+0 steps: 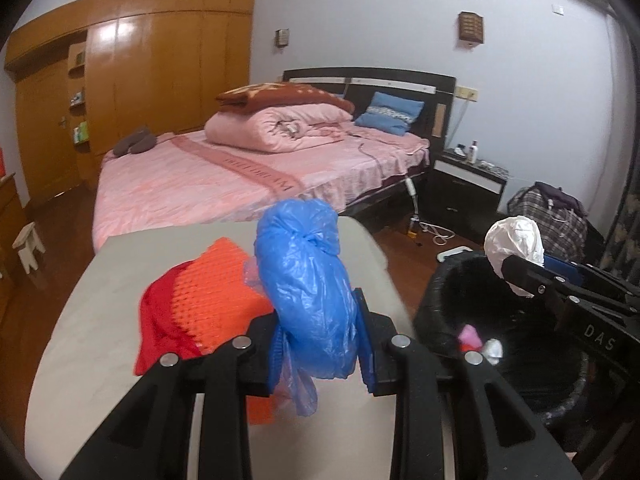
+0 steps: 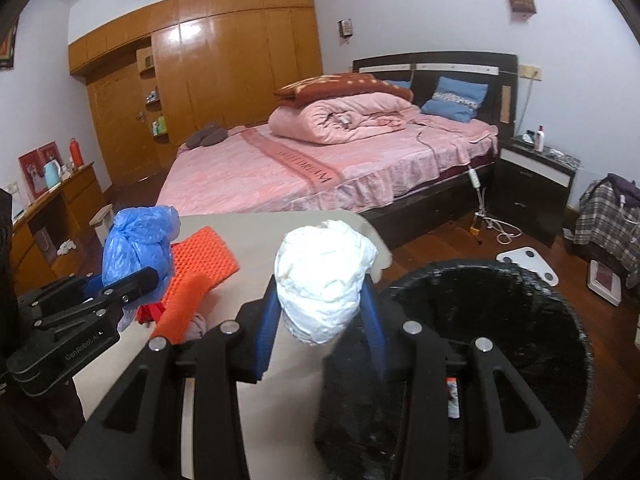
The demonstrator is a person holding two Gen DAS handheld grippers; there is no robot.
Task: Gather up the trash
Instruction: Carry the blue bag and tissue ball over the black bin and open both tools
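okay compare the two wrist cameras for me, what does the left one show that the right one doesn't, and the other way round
Only the left wrist view shows pink and white scraps inside the black bin.

Only the right wrist view shows the wooden desk with a light blue kettle and red bottle.

Both show the left gripper shut on the blue bag, the right gripper shut on the white wad, the orange mesh, the table and the pink bed.

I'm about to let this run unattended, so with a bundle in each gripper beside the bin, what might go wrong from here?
1. The blue bag, clamped low by the left gripper, stands tall above the fingers and may tip or slip out.
2. The white wad in the right gripper sits near the bin's rim; released early, it may land on the table.
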